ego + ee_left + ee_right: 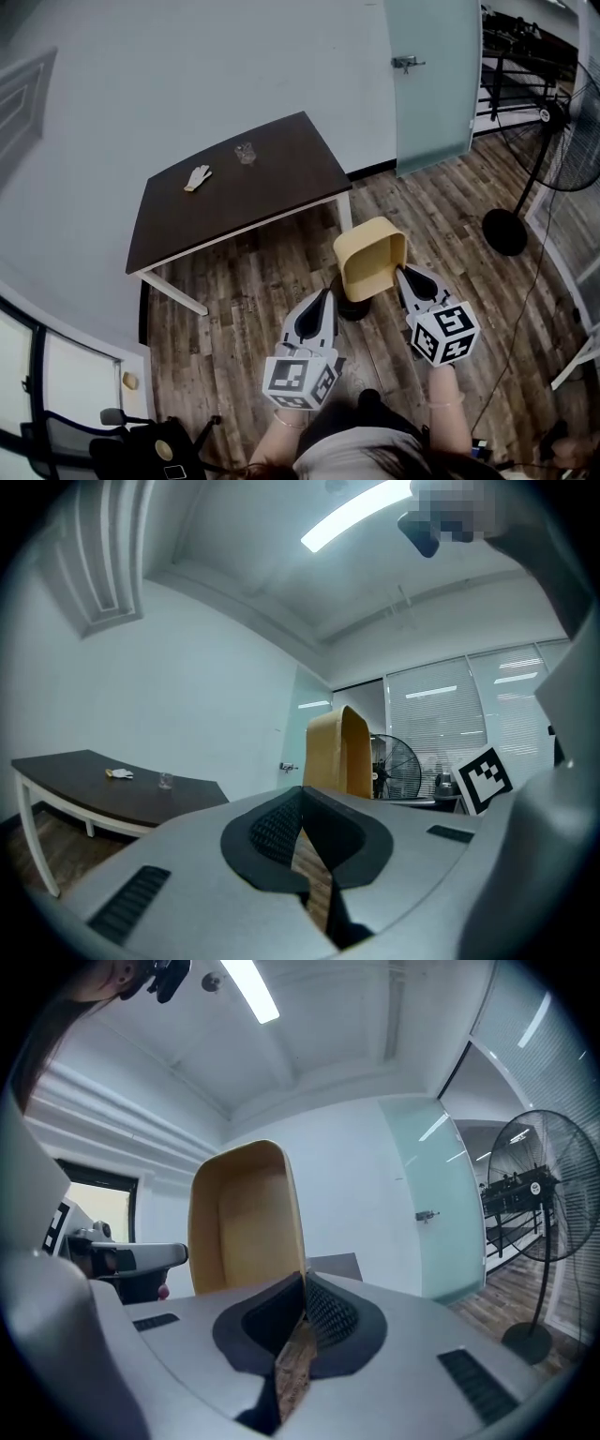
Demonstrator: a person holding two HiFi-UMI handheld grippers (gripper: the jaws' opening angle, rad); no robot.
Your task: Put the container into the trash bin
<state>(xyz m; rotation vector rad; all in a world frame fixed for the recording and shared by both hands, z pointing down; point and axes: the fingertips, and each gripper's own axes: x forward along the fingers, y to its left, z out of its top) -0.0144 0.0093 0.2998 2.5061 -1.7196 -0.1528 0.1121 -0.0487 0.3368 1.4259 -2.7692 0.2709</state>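
Note:
The container is a tan, open rectangular tub, tipped on its side with its mouth facing me. My right gripper is shut on its right-hand rim and holds it in the air above the wooden floor. In the right gripper view the container rises just beyond the right gripper, its wall edge pinched between the jaws. My left gripper hangs just left of the container, shut and empty. From the left gripper the container shows edge-on. A dark round object sits on the floor below the container, mostly hidden.
A dark table with white legs stands ahead on the left, bearing a glass and a pale glove. A frosted glass door is ahead on the right. A standing fan is at right, and a black chair at bottom left.

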